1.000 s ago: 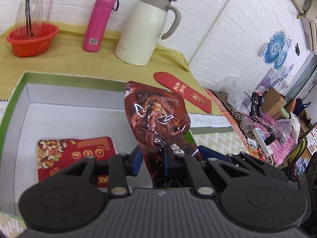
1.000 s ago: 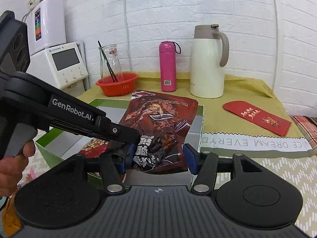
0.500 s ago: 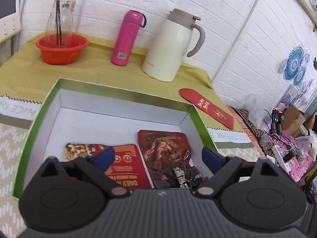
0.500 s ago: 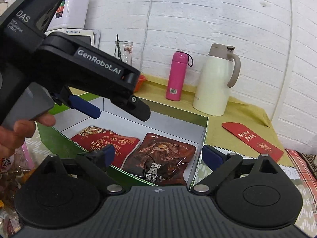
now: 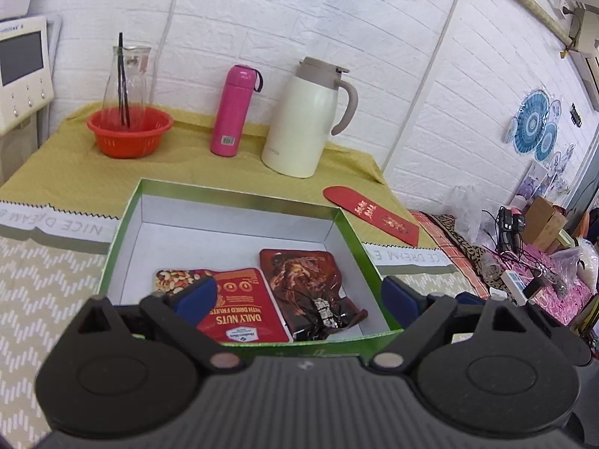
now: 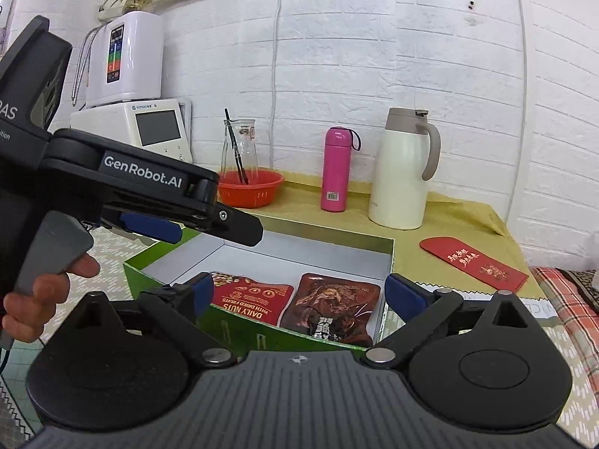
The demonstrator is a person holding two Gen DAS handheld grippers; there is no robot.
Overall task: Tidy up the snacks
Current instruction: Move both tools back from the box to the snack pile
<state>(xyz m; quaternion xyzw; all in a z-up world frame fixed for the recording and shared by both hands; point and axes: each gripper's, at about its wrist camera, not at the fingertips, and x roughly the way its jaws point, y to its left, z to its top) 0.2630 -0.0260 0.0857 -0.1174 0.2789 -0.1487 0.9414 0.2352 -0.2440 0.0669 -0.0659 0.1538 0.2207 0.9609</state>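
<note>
Snacks, 2 packs of them, lie flat side by side in the green box (image 5: 127, 224): the red nut pack (image 5: 239, 310) on the left and the dark brown pouch (image 5: 307, 280) to its right, edges just touching. Both tools are empty, the left gripper (image 5: 299, 299) and the right gripper (image 6: 299, 292) each with jaws spread wide above the box's near wall. From where I stand, the risk is that near wall: a low reach could catch the rim and shove the box across the patterned cloth (image 5: 45, 273). The brown pouch's crumpled near end rides up, so another pack dropped on it might slide off crooked.
</note>
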